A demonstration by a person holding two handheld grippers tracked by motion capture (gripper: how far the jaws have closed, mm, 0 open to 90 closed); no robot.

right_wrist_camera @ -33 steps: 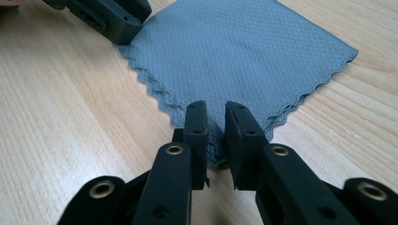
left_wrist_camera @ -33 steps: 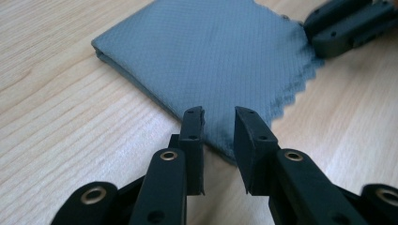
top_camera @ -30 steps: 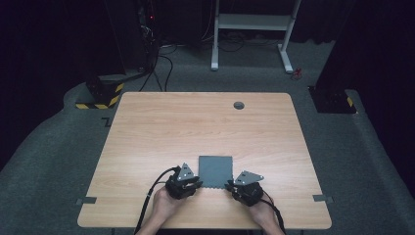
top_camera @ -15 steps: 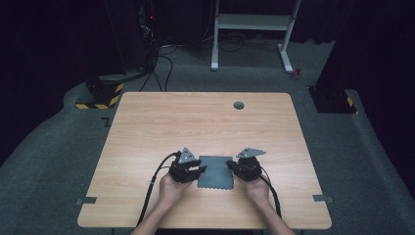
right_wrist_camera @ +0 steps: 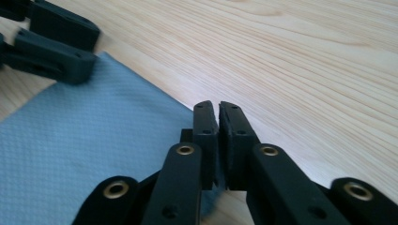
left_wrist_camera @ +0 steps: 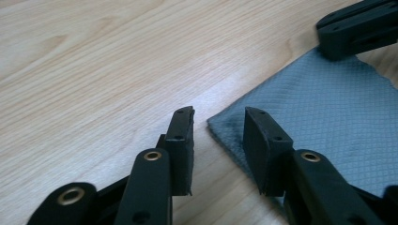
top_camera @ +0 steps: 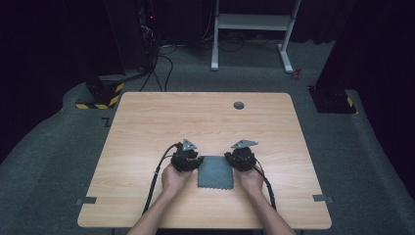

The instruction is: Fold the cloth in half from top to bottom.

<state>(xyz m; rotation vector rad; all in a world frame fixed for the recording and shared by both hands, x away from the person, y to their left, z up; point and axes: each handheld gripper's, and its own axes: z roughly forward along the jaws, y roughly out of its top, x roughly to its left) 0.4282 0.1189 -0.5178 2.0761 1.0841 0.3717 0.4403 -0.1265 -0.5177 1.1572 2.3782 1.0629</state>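
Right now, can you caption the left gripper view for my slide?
Left gripper, jaws open, straddling a corner of the grey cloth on the wooden table.

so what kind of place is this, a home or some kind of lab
Probably a lab or recording studio, not a home: a bare wooden table on grey carpet, dark curtained surroundings, an equipment rack with trailing cables, and a hazard-striped base beside it.

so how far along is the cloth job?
Early. Done: both tools flank the grey cloth, which lies flat on the table. In hand: the right tool is closed at a cloth corner; the left tool, jaws just opened, straddles its corner without gripping. Left: close the left, then presumably lift or fold.
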